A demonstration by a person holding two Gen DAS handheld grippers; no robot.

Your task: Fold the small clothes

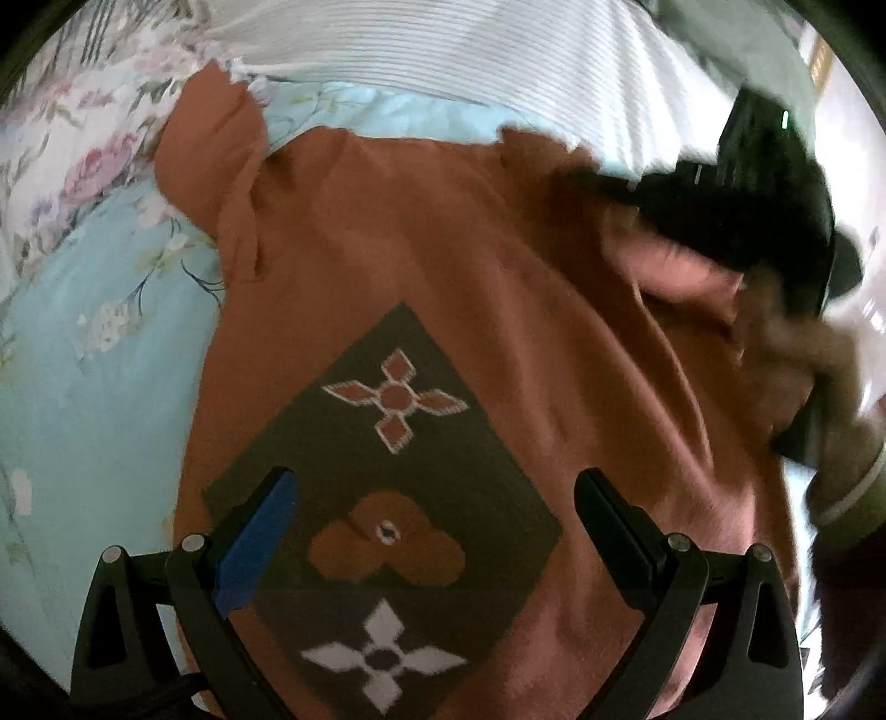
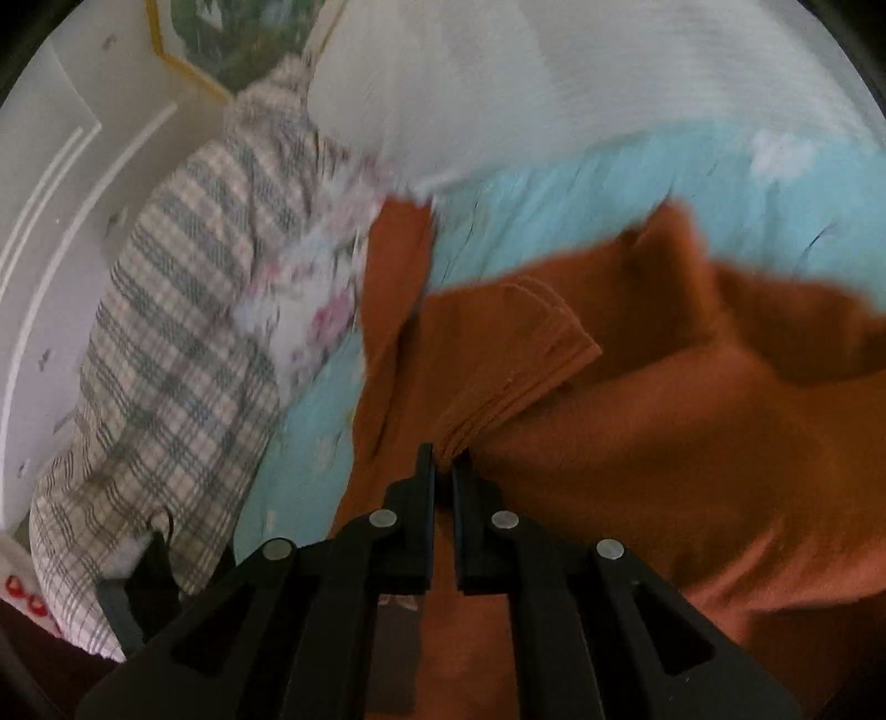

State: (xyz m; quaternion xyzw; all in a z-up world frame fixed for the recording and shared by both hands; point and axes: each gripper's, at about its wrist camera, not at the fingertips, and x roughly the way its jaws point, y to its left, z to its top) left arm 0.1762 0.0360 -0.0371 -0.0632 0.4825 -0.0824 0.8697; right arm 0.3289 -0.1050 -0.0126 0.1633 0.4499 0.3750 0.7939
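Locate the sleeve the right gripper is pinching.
In the right wrist view, the sleeve sits at centre, its hem bunched in the shut right gripper, lifted over the rust shirt, with the blue floral bedsheet beyond.

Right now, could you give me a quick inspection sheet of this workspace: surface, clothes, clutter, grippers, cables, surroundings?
Surface: bed with a light blue floral sheet.
Job's things: rust-orange T-shirt spread out, print side up; one sleeve lifted.
Clutter: plaid cloth and white ribbed fabric at the bed's far side.
Grippers: left gripper open, over the shirt's print; right gripper shut on the sleeve hem.
Cables: nothing seen.
Surroundings: white panelled wall, gold-framed picture.
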